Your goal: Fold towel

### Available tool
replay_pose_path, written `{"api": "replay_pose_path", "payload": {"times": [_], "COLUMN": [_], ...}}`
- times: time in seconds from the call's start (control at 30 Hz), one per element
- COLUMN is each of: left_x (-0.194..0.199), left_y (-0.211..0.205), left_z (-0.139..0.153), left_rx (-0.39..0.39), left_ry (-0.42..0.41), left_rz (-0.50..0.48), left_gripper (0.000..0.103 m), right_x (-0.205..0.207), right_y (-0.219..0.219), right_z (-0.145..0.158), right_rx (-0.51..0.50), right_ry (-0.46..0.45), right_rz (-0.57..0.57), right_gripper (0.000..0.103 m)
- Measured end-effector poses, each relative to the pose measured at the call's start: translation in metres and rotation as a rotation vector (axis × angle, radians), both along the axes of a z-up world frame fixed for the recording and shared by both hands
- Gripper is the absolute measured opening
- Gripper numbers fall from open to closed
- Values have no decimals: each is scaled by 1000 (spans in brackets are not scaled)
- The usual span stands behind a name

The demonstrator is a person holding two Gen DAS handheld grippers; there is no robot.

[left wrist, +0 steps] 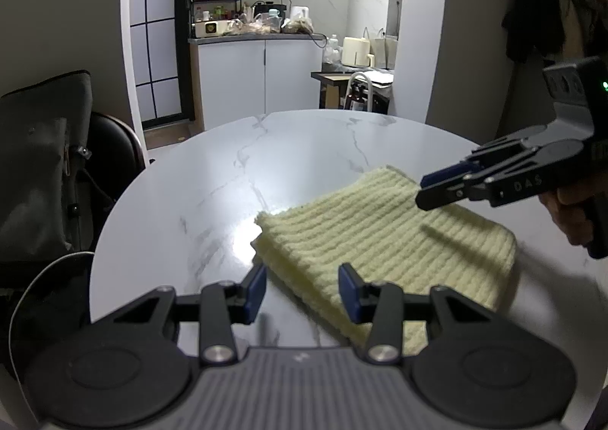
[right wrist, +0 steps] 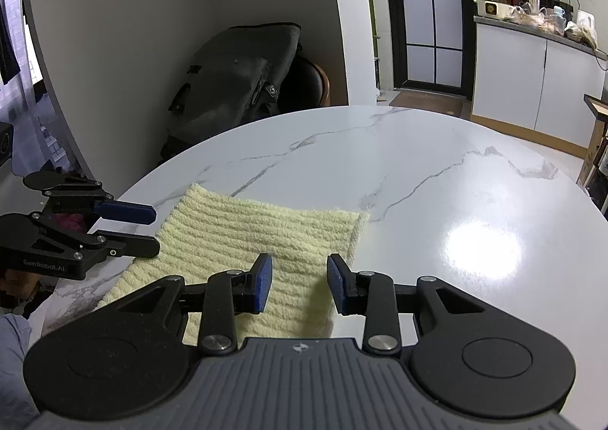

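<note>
Fingers of both grippers stand parted and hold nothing: left gripper (left wrist: 302, 291) hovers at one end of the pale yellow towel (left wrist: 383, 236), right gripper (right wrist: 298, 283) over it. Towel lies doubled in layers near the worktop (right wrist: 418, 171) edge, seemingly released.

Your left gripper (left wrist: 302, 287) hovers with its blue-padded jaws spread apart and empty. Your right gripper (right wrist: 298, 283) is likewise parted and holds nothing, the two angled toward each other, your hand (left wrist: 570, 215) on its handle.
</note>
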State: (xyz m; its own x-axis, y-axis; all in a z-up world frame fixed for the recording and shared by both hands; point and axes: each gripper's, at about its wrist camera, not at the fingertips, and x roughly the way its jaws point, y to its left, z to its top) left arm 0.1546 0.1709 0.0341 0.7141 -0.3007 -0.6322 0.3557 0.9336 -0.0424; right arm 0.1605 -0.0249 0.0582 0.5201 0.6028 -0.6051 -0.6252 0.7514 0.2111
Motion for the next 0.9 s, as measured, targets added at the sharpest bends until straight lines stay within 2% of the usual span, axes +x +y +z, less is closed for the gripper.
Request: {"api": "replay_pose_path", "payload": {"times": [0.67,0.8,0.9], "left_x": [-28,-36,-43], "left_y": [-8,-9,-12], "left_z": [6,10,13], "left_rx": [10,14,18], "left_ry": [2,-3,-6], "left_rz": [-18,-17,-18], "left_gripper": [45,53,54], "right_x": [-36,-44,-51], "right_y": [4,2,1], "right_z": [0,1,3], "right_rx": [-89,-91,-79], "right_ry": [-11,-6,5], "right_rz": [31,21,13], "right_gripper": [37,37,37]}}
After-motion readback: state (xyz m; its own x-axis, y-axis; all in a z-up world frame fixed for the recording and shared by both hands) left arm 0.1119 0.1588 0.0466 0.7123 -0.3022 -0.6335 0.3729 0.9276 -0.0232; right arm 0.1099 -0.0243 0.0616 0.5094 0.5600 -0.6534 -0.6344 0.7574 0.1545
